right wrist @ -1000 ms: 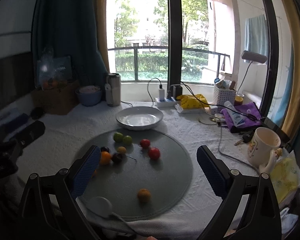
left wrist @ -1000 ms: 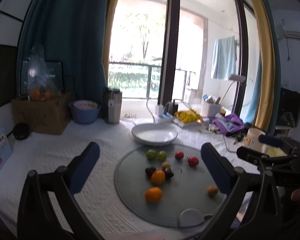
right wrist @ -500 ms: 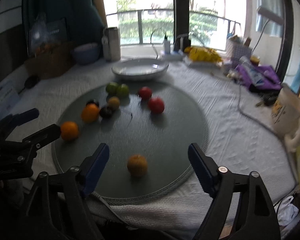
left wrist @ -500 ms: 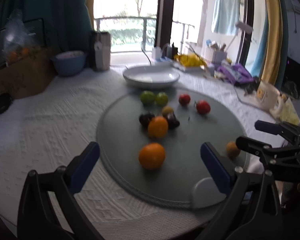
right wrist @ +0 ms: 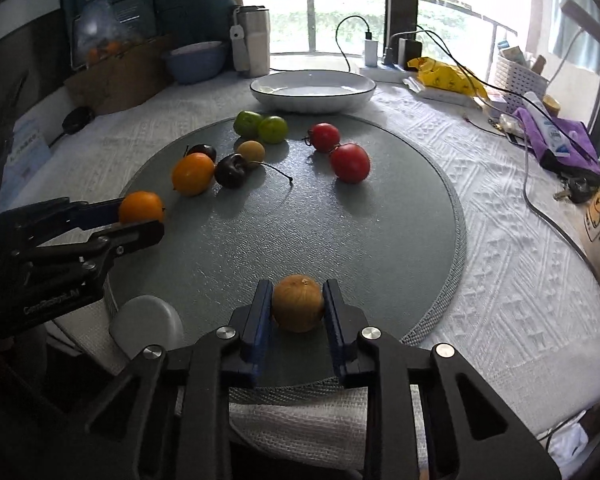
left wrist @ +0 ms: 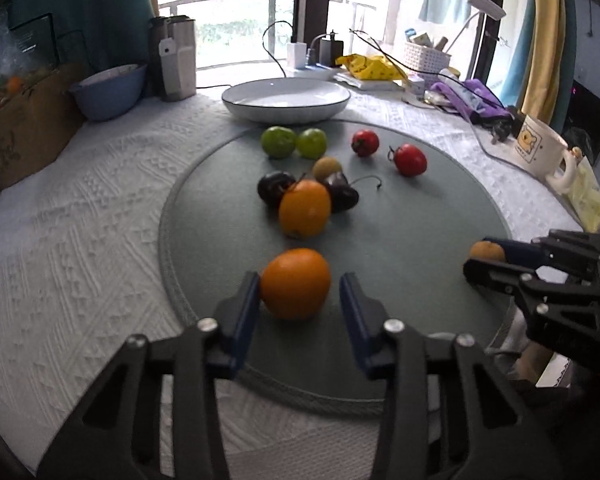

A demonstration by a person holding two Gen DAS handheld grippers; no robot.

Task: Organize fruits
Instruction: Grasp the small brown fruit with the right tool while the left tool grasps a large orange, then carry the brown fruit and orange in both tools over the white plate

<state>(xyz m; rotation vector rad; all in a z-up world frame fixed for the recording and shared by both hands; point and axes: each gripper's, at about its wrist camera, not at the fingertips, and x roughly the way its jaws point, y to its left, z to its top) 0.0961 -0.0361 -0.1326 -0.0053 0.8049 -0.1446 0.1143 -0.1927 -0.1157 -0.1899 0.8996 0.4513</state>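
The orange [left wrist: 296, 283] sits low centre on the mat [left wrist: 420, 216] between my left claw [left wrist: 298, 304] pads — left pad touching, right pad a gap away, so it's apart. Lower centre in the right view, my right claw [right wrist: 297, 307] is clamped on the brown fruit [right wrist: 298, 302]. The bowl [right wrist: 313, 90] stands beyond.

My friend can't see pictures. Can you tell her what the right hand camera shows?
The right claw is closed around a small brownish fruit on a round grey mat. Oranges, red and green fruits and dark cherries lie farther back, before a white bowl.
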